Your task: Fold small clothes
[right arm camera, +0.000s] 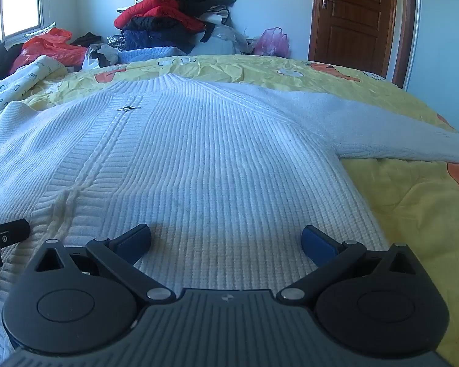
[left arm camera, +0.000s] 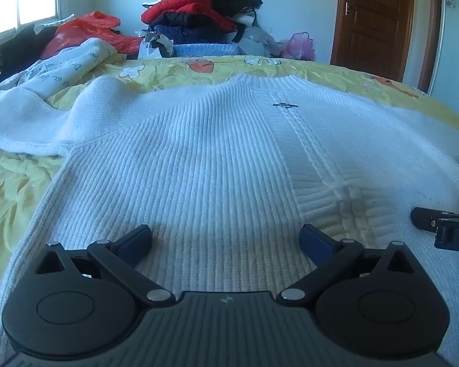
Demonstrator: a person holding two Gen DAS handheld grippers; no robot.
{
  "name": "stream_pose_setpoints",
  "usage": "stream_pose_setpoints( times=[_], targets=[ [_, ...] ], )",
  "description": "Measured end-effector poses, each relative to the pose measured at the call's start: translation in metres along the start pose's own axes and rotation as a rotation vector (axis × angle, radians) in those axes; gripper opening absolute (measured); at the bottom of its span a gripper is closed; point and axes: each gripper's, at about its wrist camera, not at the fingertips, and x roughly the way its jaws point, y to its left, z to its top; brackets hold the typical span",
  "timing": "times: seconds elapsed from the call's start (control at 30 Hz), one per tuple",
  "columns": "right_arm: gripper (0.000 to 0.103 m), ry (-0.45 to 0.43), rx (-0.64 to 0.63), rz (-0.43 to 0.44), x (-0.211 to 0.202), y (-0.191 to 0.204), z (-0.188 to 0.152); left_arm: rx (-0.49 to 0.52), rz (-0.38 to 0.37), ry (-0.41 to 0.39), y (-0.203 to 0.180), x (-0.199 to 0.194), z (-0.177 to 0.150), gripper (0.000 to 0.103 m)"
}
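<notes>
A white ribbed knit sweater lies spread flat on a yellow bedspread, collar at the far end. It also shows in the right wrist view. Its left sleeve is bunched at the left; its right sleeve stretches out to the right. My left gripper is open and empty, just above the sweater's near hem, left half. My right gripper is open and empty above the hem's right half. Each gripper's edge shows in the other's view: the right gripper and the left gripper.
A pile of red, black and blue clothes stands at the far end of the bed. A red plastic bag and a printed white cloth lie at the far left. A brown door is at the back right.
</notes>
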Motion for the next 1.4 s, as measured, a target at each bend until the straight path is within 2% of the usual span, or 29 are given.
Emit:
stream_pose_setpoints(
  times=[0.37, 0.57, 1.4],
  targets=[
    [0.102, 0.003, 0.002, 0.002, 0.0, 0.0, 0.0, 0.011, 0.032, 0.017, -0.009, -0.007, 0.0, 0.103],
    [0.102, 0.002, 0.002, 0.002, 0.0, 0.0, -0.001, -0.009, 0.015, 0.022, -0.002, -0.002, 0.002, 0.103],
    [0.103, 0.001, 0.002, 0.002, 0.0, 0.0, -0.001, -0.003, 0.028, 0.006, -0.005, -0.006, 0.0, 0.103]
  ],
)
